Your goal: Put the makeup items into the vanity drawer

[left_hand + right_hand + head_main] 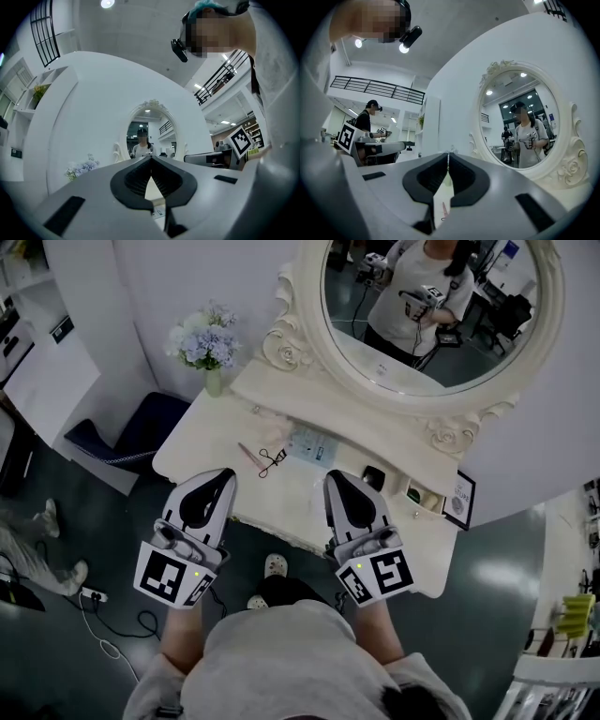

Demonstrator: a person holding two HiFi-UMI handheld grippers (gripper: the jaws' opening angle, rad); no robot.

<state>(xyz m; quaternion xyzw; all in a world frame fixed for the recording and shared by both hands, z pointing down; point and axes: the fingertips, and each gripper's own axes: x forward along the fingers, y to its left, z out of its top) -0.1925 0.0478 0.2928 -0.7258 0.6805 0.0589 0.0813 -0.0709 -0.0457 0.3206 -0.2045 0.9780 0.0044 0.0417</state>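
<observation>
No words or numbers reading clearly anywhere, framed sign [459,500] standing at the right end of the vanity top [211,442] carrying print too small to read, square marker [165,576] showing on the left gripper [226,472] cube, another [391,570] on the right gripper [332,474] cube, neither bearing letters.

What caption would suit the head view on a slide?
Left gripper and right gripper, both shut, held before a cream vanity with an eyelash curler and flowers.
</observation>
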